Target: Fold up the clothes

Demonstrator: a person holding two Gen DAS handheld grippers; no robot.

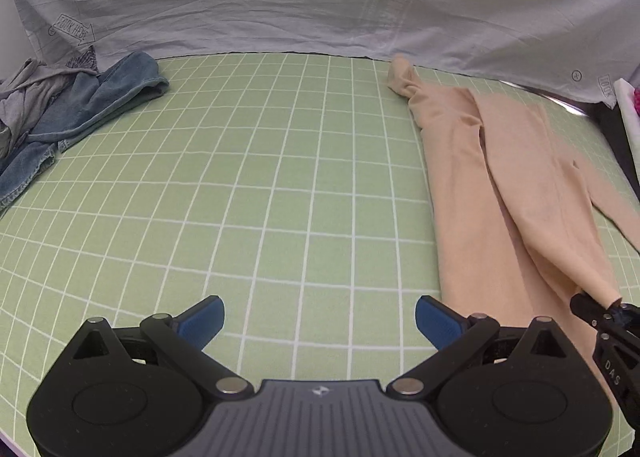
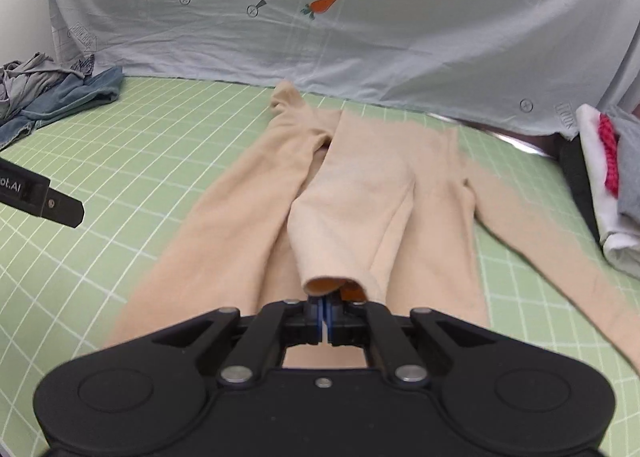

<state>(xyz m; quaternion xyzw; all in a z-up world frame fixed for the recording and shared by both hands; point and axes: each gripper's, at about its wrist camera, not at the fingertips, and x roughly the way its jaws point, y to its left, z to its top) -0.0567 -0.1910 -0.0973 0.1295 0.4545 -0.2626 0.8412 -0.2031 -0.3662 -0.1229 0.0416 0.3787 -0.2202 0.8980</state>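
A beige long-sleeved garment (image 2: 360, 193) lies spread on the green grid mat (image 2: 132, 161), partly folded lengthwise. My right gripper (image 2: 326, 307) is shut on the cuff end of one sleeve (image 2: 332, 257), which is drawn up over the garment's body. In the left wrist view the same garment (image 1: 500, 193) lies along the right side, and the right gripper (image 1: 600, 313) shows at the right edge pinching the sleeve end. My left gripper (image 1: 320, 323) hangs open over bare mat (image 1: 240, 177), left of the garment, with nothing between its blue pads (image 1: 204, 321).
A heap of blue denim and grey clothes (image 1: 60, 113) sits at the mat's far left corner. Folded white, pink and grey items (image 2: 612, 181) are stacked beyond the mat's right edge. A pale printed sheet (image 1: 320, 5) hangs behind the table.
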